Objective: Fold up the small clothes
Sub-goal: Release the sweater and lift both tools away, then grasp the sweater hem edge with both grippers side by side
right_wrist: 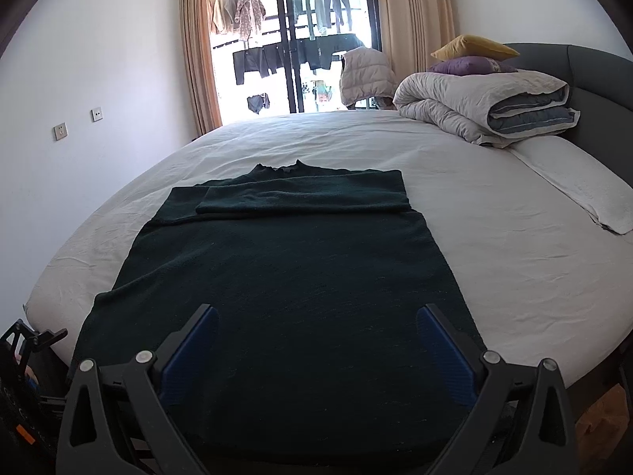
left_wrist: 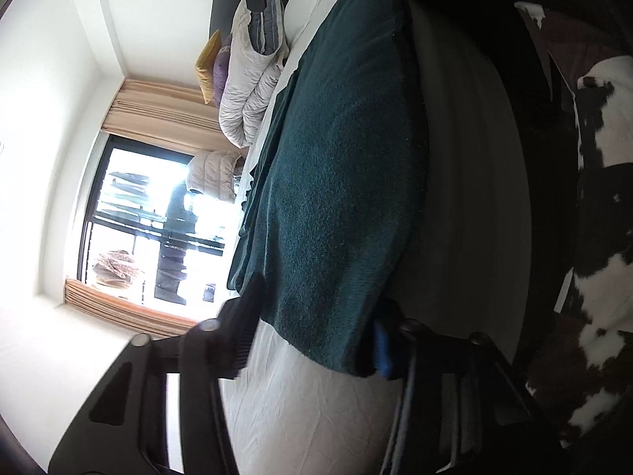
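Your right gripper (right_wrist: 316,352) stands wide open at the bottom of the right wrist view, its two blue-padded fingers (right_wrist: 190,356) spread apart and holding nothing. Between and beyond them lies the dark green sweater (right_wrist: 292,277), spread flat on the white bed sheet (right_wrist: 514,261). It fills the lower middle of the frame, hem toward the bottom, collar toward the centre. Both sleeves are folded across the chest as a band just below the collar. The hem runs over the near edge of the mattress, under your fingers.

The left wrist view is rolled sideways, so the bed runs up the frame. Your left gripper (left_wrist: 312,340) is open at the bottom of that frame, its jaws well apart and set either side of the sweater's (left_wrist: 336,198) lower corner. One finger (left_wrist: 245,328) lies over the sheet side of the cloth at lower centre; the other, with the blue pad showing, sits at the fabric's edge toward the lower right. Whether the pads touch the cloth you cannot tell from here, but the jaws are not closed on it.

In the right wrist view, a rolled duvet (right_wrist: 486,107) lies in the upper right with a purple cushion (right_wrist: 470,66) and a yellow cushion (right_wrist: 474,46) stacked on it, against the grey headboard (right_wrist: 593,75). A window (right_wrist: 292,39) with laundry hanging outside fills the top centre.
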A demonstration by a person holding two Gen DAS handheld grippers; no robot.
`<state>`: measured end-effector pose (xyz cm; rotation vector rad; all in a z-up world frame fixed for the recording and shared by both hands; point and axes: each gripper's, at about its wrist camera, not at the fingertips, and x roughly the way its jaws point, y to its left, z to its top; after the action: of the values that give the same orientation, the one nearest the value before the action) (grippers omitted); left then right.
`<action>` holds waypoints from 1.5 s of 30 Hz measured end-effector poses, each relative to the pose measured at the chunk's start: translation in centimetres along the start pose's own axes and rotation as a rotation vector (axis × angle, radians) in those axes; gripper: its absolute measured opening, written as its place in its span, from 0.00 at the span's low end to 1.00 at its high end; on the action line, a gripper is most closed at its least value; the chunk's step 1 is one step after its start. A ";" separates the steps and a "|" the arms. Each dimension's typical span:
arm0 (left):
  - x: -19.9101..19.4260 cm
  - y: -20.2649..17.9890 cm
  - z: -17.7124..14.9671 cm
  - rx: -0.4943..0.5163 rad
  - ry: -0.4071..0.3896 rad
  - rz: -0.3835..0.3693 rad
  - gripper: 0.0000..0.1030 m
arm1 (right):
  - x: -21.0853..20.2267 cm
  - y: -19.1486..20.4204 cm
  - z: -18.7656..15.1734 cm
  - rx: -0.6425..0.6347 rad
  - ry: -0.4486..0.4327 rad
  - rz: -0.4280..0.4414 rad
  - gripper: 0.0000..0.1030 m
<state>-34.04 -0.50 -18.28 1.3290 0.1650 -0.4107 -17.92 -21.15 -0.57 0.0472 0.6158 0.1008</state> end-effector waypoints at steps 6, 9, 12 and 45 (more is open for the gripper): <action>-1.5 2.3 0.9 -0.106 -0.033 -0.031 0.14 | -0.7 2.0 -0.7 -0.155 0.014 0.010 0.96; -1.8 4.7 1.4 -0.229 -0.021 -0.082 0.05 | -1.2 3.1 -1.3 -0.263 0.030 0.022 0.95; -2.1 7.2 1.6 -0.369 0.002 -0.138 0.02 | -1.9 4.3 -2.4 -0.403 0.047 0.021 0.94; -1.3 -3.2 -3.6 0.282 -0.091 0.092 0.77 | -0.4 6.1 -5.7 -0.501 0.123 0.068 0.88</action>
<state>-36.06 2.69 -21.61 1.5855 -0.0314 -0.4263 -22.06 -15.10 -4.58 -0.4253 0.6971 0.3230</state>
